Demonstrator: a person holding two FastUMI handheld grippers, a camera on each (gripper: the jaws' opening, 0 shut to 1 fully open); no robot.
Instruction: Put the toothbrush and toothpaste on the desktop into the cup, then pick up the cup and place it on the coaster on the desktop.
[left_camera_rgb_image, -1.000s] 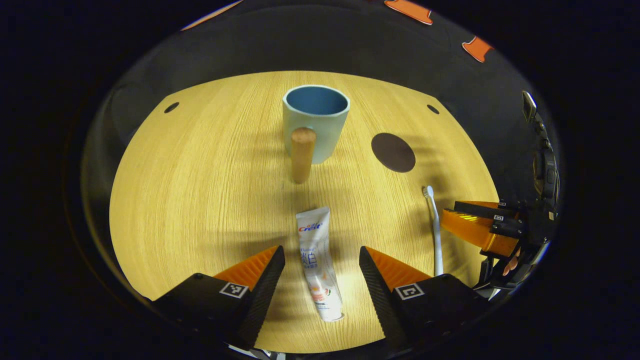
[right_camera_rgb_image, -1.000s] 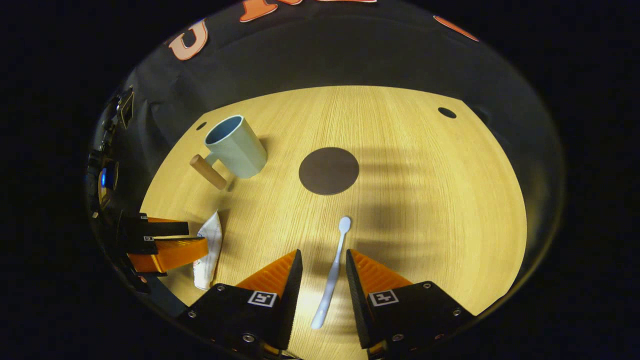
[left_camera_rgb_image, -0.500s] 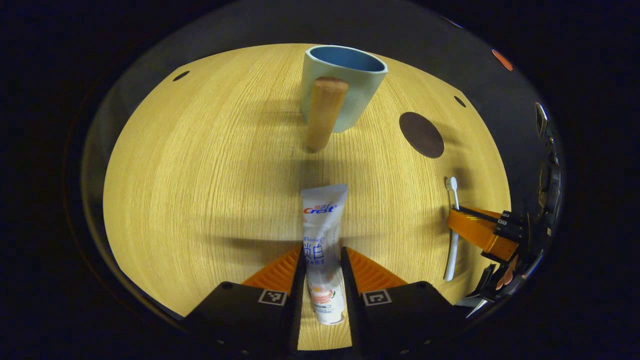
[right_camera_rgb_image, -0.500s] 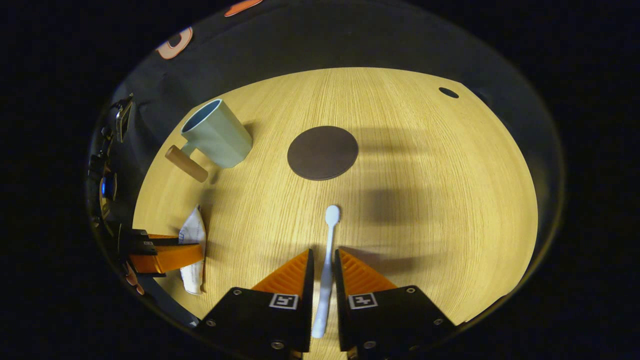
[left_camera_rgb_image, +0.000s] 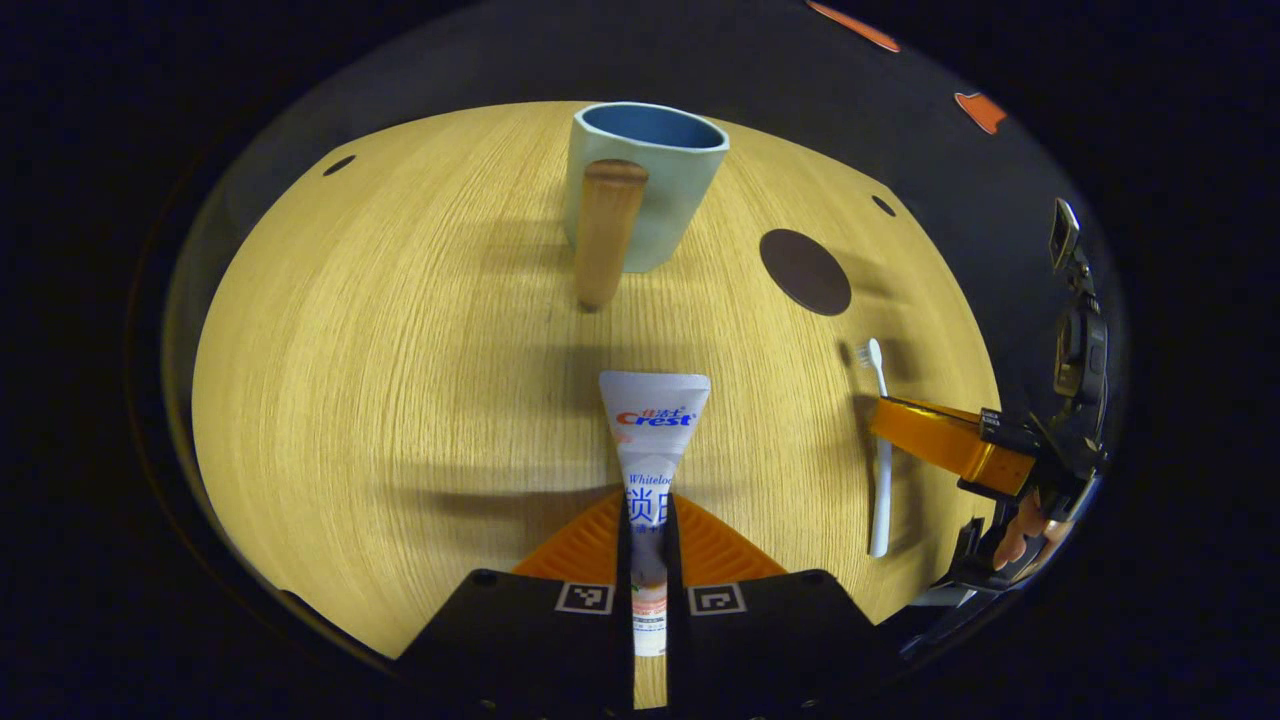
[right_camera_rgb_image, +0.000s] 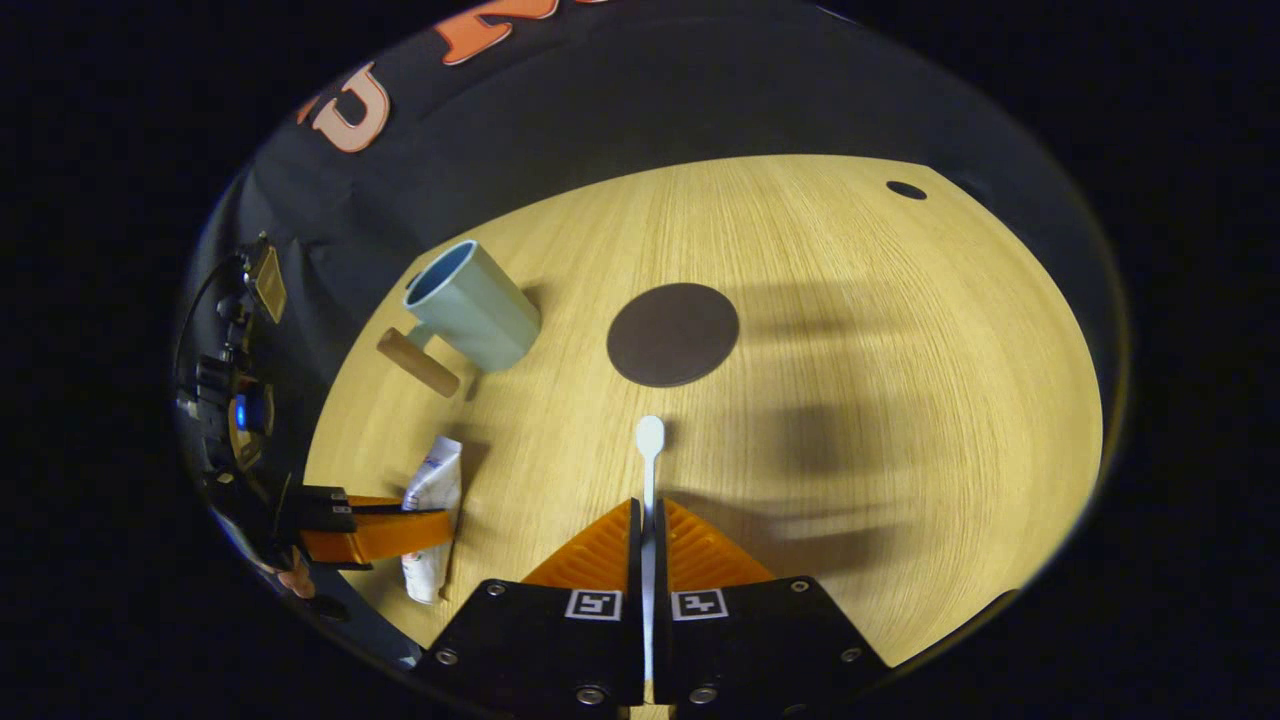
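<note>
Since the earlier frame, both pairs of fingers drawn fully in: left hand-held gripper (left_camera_rgb_image: 648, 520) now clamped on the toothpaste (left_camera_rgb_image: 652, 440) at lower centre of the left gripper view, right hand-held gripper (right_camera_rgb_image: 648, 525) clamped on the toothbrush (right_camera_rgb_image: 649, 450) at lower centre of the right gripper view. Cup (left_camera_rgb_image: 645, 185) upright on the surface (left_camera_rgb_image: 380, 350) at top centre of the left gripper view, wooden handle facing the camera. Dark coaster (left_camera_rgb_image: 805, 271) bare, right of the cup, well apart.
</note>
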